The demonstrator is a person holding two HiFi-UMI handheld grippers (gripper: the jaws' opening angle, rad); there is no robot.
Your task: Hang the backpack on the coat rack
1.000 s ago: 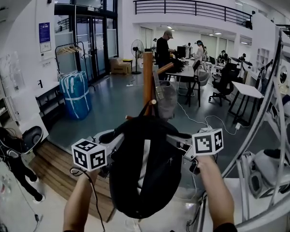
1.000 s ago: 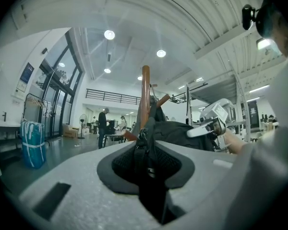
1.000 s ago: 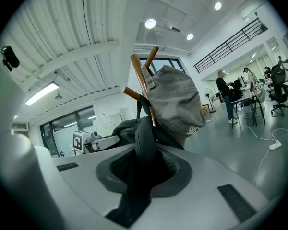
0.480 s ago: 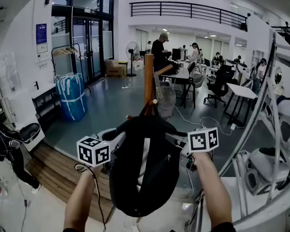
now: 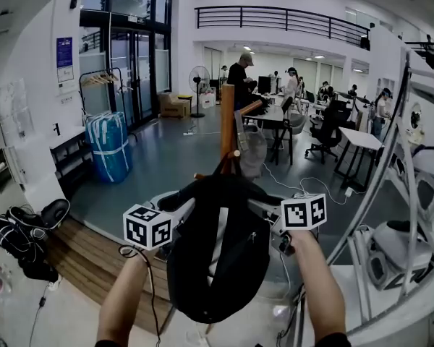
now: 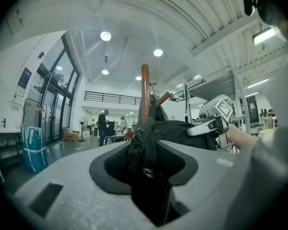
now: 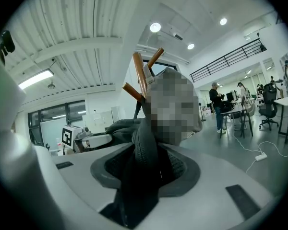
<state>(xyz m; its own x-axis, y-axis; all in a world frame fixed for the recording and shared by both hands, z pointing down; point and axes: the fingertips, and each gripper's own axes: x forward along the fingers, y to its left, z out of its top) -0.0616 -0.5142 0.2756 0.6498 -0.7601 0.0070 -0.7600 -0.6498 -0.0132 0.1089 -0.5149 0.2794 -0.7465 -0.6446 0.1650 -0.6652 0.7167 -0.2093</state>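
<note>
Black fabric fills the middle of the head view: the backpack (image 5: pixel 217 251) hangs at centre and sags toward 6 o'clock. Its top sits against the wooden coat rack (image 5: pixel 227 121), whose pole rises toward 12 o'clock. I cannot tell whether any loop is over a peg. The left gripper (image 5: pixel 179 202) meets the bag's top at 9 o'clock and the right gripper (image 5: pixel 265 207) at 3 o'clock, each with a marker cube behind it.

In the left gripper view the jaws are opening. A black webbing strap (image 6: pixel 133 158) runs between them at 6 o'clock, and dark mesh pads show on either side of it. The bag bulges just beyond, the rack pole stands at 12 o'clock, and the other gripper shows at 2 o'clock.

In the right gripper view the jaws are likewise opening, with a padded strap (image 7: pixel 145 147) standing up between them and pad surface bare on both sides. The rack's angled pegs fork at 12 o'clock and the other gripper sits at 9 o'clock.
</note>
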